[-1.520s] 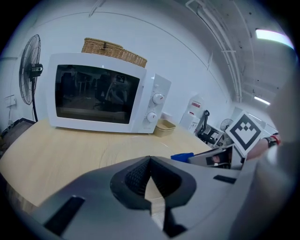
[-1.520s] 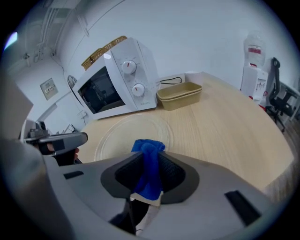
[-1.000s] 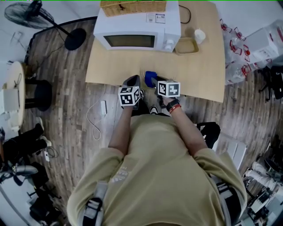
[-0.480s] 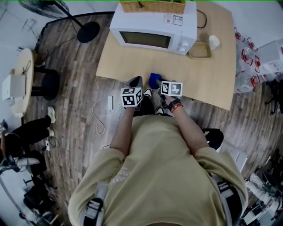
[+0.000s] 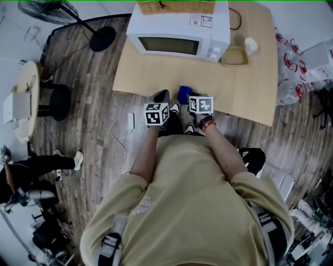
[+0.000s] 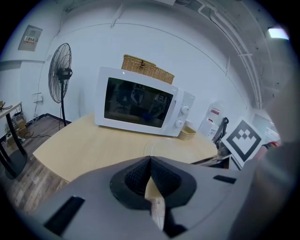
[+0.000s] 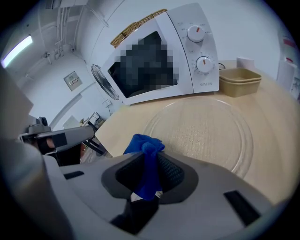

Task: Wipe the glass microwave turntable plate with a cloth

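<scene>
Glass turntable plate point(image 7: 206, 133) lay flat on the table point(image 5: 244, 91), in front of the white microwave point(image 5: 179, 31) and close to the table's near edge (it was clear enough that only its rim and inner rings stood out against the pale wood). The right gripper point(image 7: 149, 161) was clamped on a blue cloth point(image 7: 146, 150), which bunched up above the jaws and hung beside the plate's near left rim. Whether the cloth touched the glass could not be told. The left gripper point(image 6: 150, 161) had its jaws pressed together with nothing between them, and it was held at the table's edge just left of the right one. Both were level and pointed toward the microwave, whose door was closed. A wicker basket point(image 5: 176, 6) sat on top of the microwave, and a shallow beige tray point(image 7: 240, 79) stood on the table just to its right. A standing fan point(image 6: 60, 79) stood on the wooden floor off the table's left side.
</scene>
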Demonstrator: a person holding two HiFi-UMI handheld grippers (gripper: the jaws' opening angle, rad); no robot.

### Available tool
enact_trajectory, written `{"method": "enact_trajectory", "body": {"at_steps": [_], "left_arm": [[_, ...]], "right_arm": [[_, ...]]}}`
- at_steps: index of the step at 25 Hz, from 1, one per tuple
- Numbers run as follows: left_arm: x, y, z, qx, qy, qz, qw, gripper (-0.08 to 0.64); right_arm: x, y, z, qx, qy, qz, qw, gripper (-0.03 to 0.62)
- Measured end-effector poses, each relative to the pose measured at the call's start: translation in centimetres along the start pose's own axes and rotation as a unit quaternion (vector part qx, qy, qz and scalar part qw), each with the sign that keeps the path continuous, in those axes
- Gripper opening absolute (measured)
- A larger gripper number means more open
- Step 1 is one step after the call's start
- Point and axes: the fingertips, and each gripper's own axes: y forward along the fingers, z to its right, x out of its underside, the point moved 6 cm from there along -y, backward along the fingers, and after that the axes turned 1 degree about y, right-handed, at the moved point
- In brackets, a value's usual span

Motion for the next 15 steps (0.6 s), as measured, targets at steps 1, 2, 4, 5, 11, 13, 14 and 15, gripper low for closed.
{"method": "enact_trajectory", "body": {"at_steps": [1, 2, 4, 5, 11, 13, 14, 15], "left_arm": [[-0.1, 0.1, 0.1, 0.001, 0.002, 0.0, 1.0, 0.017], [-0.1, 0.2, 0.2, 0.003, 0.003, 0.0, 1.0, 0.017], [-0.3, 0.3, 0.4, 0.005, 0.005, 0.0, 1.0, 0.017], [-0.3, 0.4, 0.5, 0.007, 0.006, -0.001, 1.0, 0.017], [0.1, 1.1, 1.8, 0.019, 0.011, -0.006, 0.9997, 0.017], [0.1, 1.4, 2.1, 0.022, 0.012, -0.007, 0.9997, 0.017], [0.0, 1.5, 2.2, 0.023, 0.012, -0.008, 0.9996, 0.017], [0.0, 1.6, 2.3, 0.024, 0.012, -0.008, 0.9996, 0.017]], "right_arm": [[0.1, -0.1, 0.1, 0.001, 0.001, -0.001, 1.0, 0.1], [0.2, -0.3, 0.3, 0.001, 0.002, -0.002, 1.0, 0.1], [0.4, -0.5, 0.5, 0.003, 0.003, -0.002, 1.0, 0.1], [0.4, -0.5, 0.6, 0.003, 0.003, -0.002, 1.0, 0.1], [0.8, -1.1, 1.2, 0.006, -0.004, -0.005, 1.0, 0.1], [0.9, -1.3, 1.5, 0.008, -0.004, -0.006, 1.0, 0.1], [1.0, -1.4, 1.7, 0.008, -0.005, -0.006, 1.0, 0.1], [1.0, -1.5, 1.8, 0.009, -0.006, -0.006, 1.0, 0.1]]}}
